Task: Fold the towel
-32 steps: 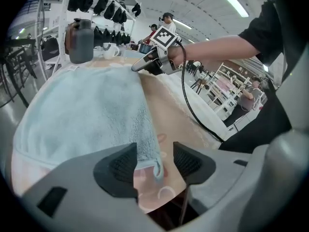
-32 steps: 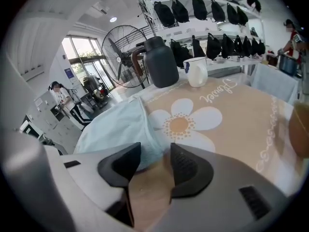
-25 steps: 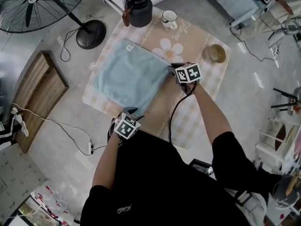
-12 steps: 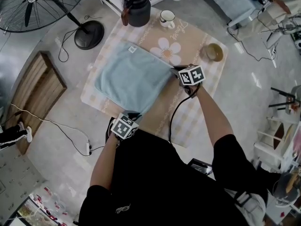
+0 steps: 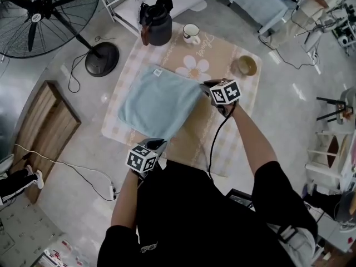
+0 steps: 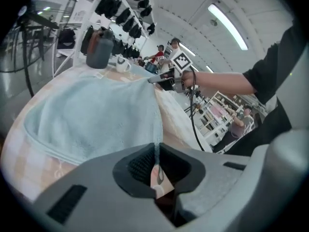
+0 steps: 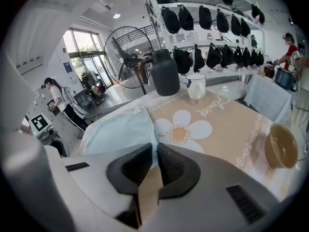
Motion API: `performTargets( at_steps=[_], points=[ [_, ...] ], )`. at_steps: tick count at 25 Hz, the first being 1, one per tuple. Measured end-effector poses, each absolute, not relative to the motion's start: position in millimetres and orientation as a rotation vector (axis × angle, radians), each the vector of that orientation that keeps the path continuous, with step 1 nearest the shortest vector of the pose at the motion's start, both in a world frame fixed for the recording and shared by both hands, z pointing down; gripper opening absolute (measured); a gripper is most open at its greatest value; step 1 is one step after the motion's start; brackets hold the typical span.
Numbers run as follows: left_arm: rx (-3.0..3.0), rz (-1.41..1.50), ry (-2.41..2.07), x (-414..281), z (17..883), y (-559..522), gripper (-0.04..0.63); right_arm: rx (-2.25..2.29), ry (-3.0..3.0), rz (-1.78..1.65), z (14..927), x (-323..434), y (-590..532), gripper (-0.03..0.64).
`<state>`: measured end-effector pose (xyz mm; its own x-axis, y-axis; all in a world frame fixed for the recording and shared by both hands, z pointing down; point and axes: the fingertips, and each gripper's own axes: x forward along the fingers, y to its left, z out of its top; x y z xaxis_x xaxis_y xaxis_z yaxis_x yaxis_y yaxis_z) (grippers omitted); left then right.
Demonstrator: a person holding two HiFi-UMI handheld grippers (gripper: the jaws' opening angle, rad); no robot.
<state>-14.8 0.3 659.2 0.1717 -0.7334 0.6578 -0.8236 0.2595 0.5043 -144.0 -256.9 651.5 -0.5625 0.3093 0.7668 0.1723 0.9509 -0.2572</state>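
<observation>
The fold is at its opening step. The light blue terry towel point(image 5: 158, 102) lies spread flat on the beige checked mat with a white daisy print point(image 5: 194, 132), and the edge nearest the person is caught at both ends. The left gripper point(image 5: 157, 144) has the near corner; in the left gripper view its jaws are closing, with a thin ridge of towel hem running down between the ribbed pads. The right gripper point(image 5: 206, 85) has the corner beside the daisy; its jaws are also closing, with the towel's tip tucked between the pads. Both corners look slightly raised off the mat while the rest of the cloth rests on it. The next move, as I judge it, is to lift that held edge evenly and carry it over to the far edge, where the small white label point(image 5: 157, 71) sits. Both hands should stay level so the edge stays taut and the corners meet. The dark jug point(image 5: 157, 24) and white mug point(image 5: 191, 33) stand just beyond, so the sweep should stop short of them.
</observation>
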Motion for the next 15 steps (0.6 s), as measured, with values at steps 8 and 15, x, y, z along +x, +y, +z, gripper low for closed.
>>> performTargets(
  at_steps=[8, 15],
  points=[
    [1.464, 0.015, -1.71, -104.4, 623.9, 49.0, 0.032, -0.3, -2.228, 0.181, 603.4, -213.0, -218.0, 0.035],
    [1.439, -0.019, -1.759, -165.5, 620.4, 90.9, 0.032, -0.249, -2.21, 0.172, 588.8, -279.4, -175.3, 0.035]
  ],
)
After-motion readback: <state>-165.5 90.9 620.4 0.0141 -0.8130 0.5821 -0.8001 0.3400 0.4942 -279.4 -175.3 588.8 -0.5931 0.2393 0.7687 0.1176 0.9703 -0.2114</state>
